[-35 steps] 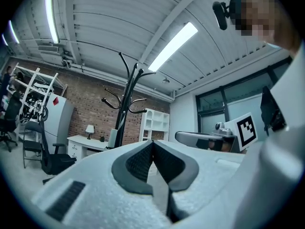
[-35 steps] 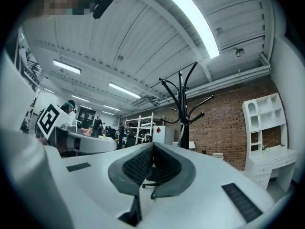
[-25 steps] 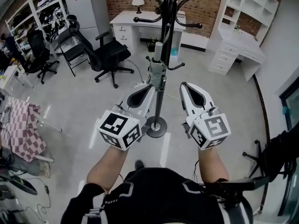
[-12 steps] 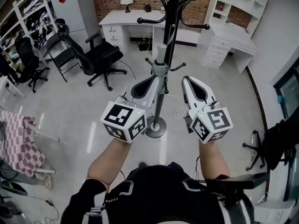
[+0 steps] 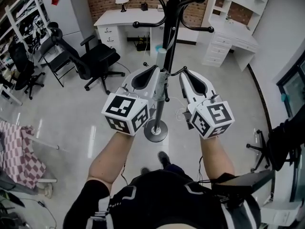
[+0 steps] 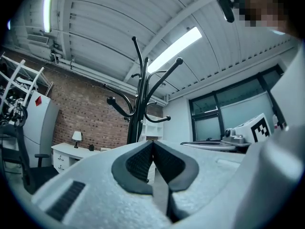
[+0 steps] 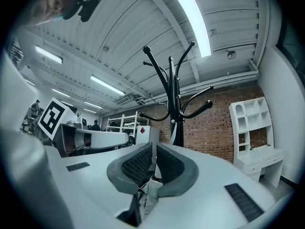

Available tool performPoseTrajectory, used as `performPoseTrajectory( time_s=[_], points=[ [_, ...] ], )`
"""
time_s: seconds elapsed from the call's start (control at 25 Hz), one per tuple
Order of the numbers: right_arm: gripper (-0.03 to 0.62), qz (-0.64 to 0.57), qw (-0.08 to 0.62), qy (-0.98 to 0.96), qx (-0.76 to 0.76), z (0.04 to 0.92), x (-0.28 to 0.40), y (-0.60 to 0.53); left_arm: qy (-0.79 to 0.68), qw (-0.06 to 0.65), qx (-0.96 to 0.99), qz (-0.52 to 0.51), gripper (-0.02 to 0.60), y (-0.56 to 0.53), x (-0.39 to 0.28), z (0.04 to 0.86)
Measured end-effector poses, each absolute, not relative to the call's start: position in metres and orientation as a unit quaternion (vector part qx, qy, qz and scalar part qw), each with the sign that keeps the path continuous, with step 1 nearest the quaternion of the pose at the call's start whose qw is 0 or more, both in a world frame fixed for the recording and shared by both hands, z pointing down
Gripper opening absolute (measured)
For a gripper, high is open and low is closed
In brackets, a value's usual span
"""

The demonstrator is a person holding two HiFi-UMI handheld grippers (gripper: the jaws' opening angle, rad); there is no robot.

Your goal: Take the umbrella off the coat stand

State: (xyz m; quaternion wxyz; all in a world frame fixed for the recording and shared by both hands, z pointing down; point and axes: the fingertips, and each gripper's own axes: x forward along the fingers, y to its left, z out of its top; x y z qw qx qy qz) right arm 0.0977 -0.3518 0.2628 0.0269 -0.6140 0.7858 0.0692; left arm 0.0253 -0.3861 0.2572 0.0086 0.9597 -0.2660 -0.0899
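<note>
Left gripper [image 6: 152,144]: jaws clenched tip to tip, nothing held. Right gripper [image 7: 153,146]: jaws all but closed, a thin slit is left, nothing gripped; pale umbrella [image 7: 151,191] fabric is seen through the slit. In the head view both grippers are raised either side of the stand [image 5: 174,13] pole, tips just beside the umbrella, which is hung against the pole below the hooks. A desk [image 5: 125,18] and chair [image 5: 97,58] are seen behind.
</note>
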Motion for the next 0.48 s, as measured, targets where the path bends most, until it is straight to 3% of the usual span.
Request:
performPoseTrajectory(
  time_s=[0.48],
  points=[
    [0.009,0.083,0.039,0.806,-0.585,0.246,0.134,-0.431,-0.283,-0.004,0.956,-0.072,0.009,-0.461,0.077,0.247]
  ],
)
